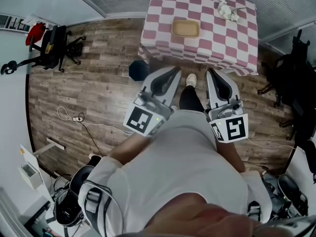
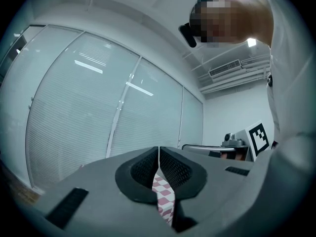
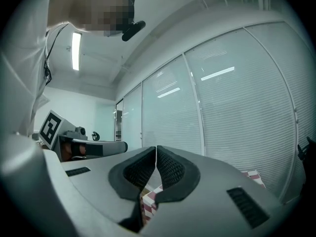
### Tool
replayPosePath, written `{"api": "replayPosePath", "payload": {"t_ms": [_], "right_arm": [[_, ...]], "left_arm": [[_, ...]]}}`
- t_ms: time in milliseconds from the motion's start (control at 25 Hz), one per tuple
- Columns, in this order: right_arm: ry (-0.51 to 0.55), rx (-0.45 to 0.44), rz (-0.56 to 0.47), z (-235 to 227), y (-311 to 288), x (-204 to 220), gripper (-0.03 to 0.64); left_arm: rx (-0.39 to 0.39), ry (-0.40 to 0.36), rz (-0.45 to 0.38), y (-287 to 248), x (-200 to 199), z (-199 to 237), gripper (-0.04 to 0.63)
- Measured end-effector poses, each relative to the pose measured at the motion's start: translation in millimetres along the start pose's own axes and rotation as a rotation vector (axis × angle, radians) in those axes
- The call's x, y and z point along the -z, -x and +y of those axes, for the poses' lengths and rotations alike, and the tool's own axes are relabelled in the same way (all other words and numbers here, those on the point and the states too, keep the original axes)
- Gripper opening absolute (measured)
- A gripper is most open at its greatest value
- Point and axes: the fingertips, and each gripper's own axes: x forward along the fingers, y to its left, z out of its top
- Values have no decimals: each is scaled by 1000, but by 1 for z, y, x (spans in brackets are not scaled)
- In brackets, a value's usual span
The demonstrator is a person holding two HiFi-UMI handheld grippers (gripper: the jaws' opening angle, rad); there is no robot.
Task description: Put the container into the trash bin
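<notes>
A shallow tan container (image 1: 185,28) rests on the table with the pink-and-white checked cloth (image 1: 163,38), near the table's front edge. On the wooden floor by the table's left front corner stands a small dark bin (image 1: 138,70). My left gripper (image 1: 176,70) and right gripper (image 1: 212,73) point level toward the table, side by side and short of it. Both are shut with nothing between the pads. In the left gripper view the closed jaws (image 2: 159,150) have only checked cloth (image 2: 166,197) showing below them. The right gripper view shows its shut jaws (image 3: 156,149) the same way.
A white crumpled bunch (image 1: 227,10) lies at the table's far right. Black office chairs stand at the left (image 1: 52,44) and the right (image 1: 291,83). A cable with a plug strip (image 1: 75,118) trails on the floor. The person's shoe (image 1: 191,80) is between the grippers. Blinds cover the far windows.
</notes>
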Motion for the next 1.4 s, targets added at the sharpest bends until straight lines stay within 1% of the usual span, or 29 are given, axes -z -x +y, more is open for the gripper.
{"api": "replayPosePath", "payload": {"t_ms": [120, 280, 440, 760, 880, 1120, 1400], "right_arm": [[-3, -9, 5, -25, -20, -1, 33], [-10, -23, 9, -61, -42, -4, 33], [-15, -34, 9, -97, -62, -5, 32], [-30, -58, 24, -162, -97, -1, 32], [-30, -68, 24, -182, -108, 1, 33], [-29, -82, 29, -210, -128, 3, 33], [-38, -90, 43, -219, -148, 9, 34]], "left_arm": [[-4, -30, 23, -27, 4, 14, 37], [-20, -16, 28, -66, 1, 26, 37], [-22, -28, 43, -104, 4, 36, 37], [-44, -5, 36, -180, -1, 54, 37], [-40, -28, 47, -201, 6, 59, 37], [-49, -40, 53, -231, 11, 72, 37], [-59, -19, 74, -247, 15, 89, 37]]}}
